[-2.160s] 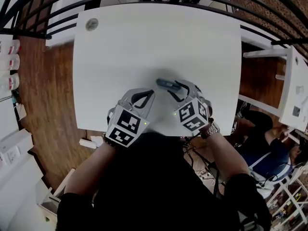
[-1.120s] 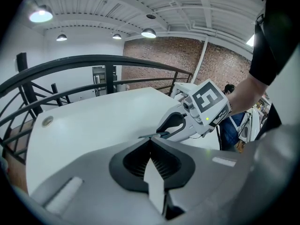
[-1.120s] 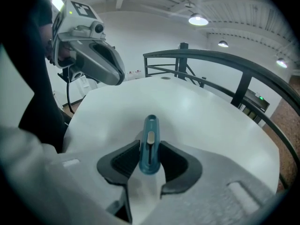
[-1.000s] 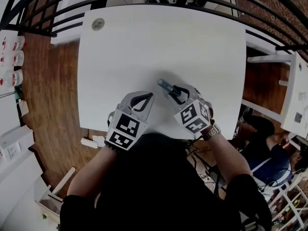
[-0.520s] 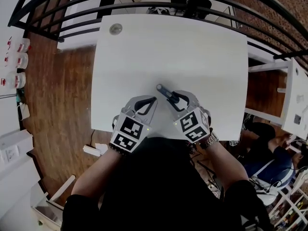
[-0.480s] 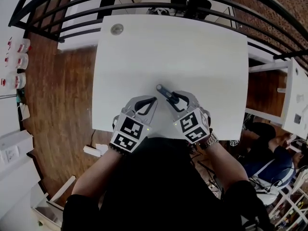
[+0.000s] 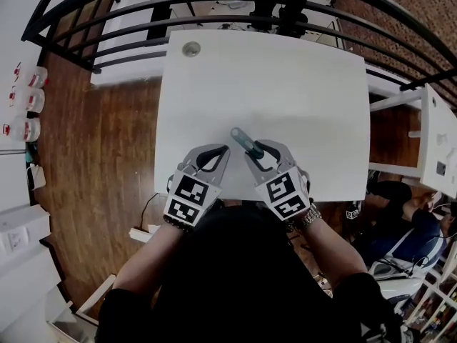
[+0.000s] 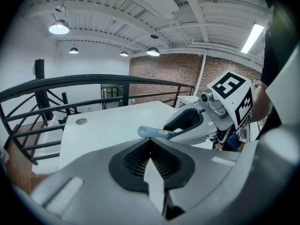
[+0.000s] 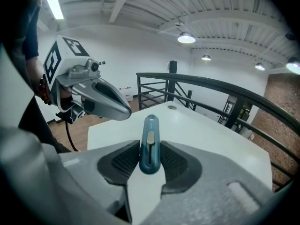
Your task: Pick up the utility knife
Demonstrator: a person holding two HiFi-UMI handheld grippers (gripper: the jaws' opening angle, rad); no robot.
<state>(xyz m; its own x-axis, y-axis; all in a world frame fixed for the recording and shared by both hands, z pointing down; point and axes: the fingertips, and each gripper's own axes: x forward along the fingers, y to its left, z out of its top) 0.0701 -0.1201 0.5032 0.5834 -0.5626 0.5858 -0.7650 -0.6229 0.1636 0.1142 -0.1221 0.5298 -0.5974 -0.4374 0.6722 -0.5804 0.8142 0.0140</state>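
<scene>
The utility knife is a slim blue-grey handle with a pale slider. My right gripper is shut on its rear end, and the front end sticks out past the fingertips, up off the white table. In the right gripper view the utility knife stands clamped between the black pads of the right gripper. My left gripper hovers just left of it, shut and empty. In the left gripper view the left gripper has its tips together, with the utility knife and the right gripper just beyond.
A round cable grommet sits in the table's far left corner. A black metal railing curves behind the table. Wooden floor lies at the left. A second white table and a seated person are at the right.
Both grippers have risen and drawn back toward the near table edge. The knife has come up off the tabletop in the right gripper. The left gripper stayed shut alongside.
</scene>
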